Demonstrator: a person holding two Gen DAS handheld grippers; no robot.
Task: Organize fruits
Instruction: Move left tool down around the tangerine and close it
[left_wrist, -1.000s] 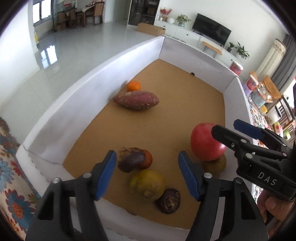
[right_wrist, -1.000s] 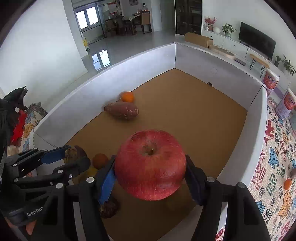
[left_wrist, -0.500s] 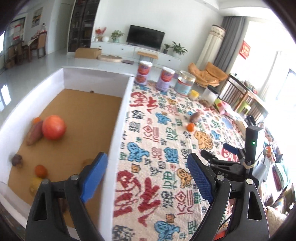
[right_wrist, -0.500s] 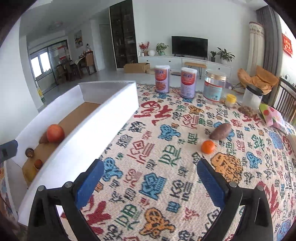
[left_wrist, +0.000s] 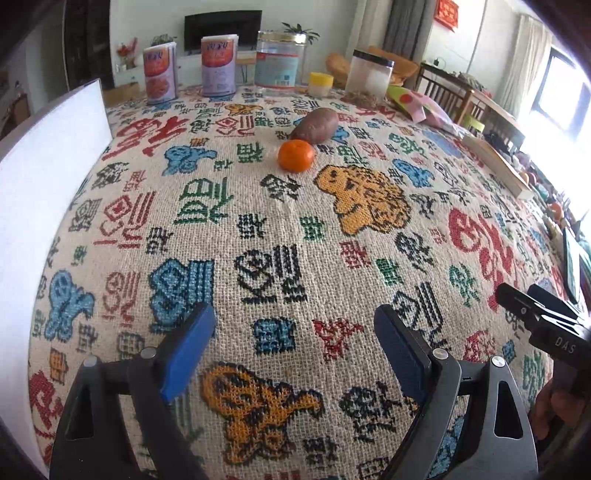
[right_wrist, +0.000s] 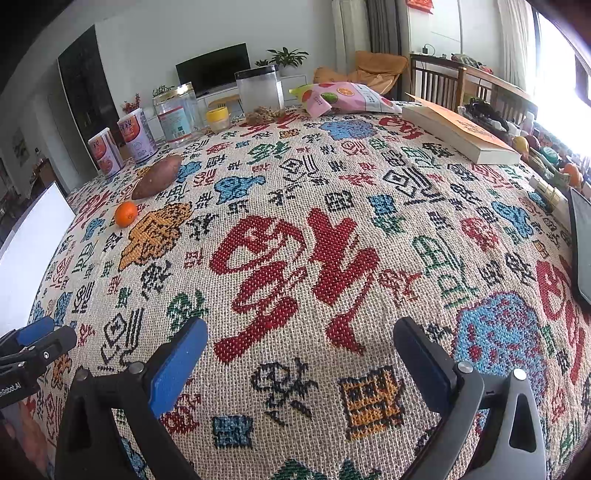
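Blue-padded fingers (left_wrist: 192, 339) wide apart, empty.

We count one orange (left_wrist: 296, 155) and one sweet potato (left_wrist: 315, 125) on the patterned tablecloth (left_wrist: 258, 229), so two pieces of produce in the open. Behind them we see two labelled cans (left_wrist: 159, 72), two clear jars (left_wrist: 281, 63) and one small yellow-lidded pot (left_wrist: 320, 84). From the right wrist view we add one pink snack bag (right_wrist: 341, 96) and one book (right_wrist: 458, 133), plus a few small fruits at the far right edge, too small for us to number. We find one white box wall (left_wrist: 48, 177). We count two grippers, the left gripper (left_wrist: 293, 349) and the right gripper (right_wrist: 301, 354), each with two fingers.
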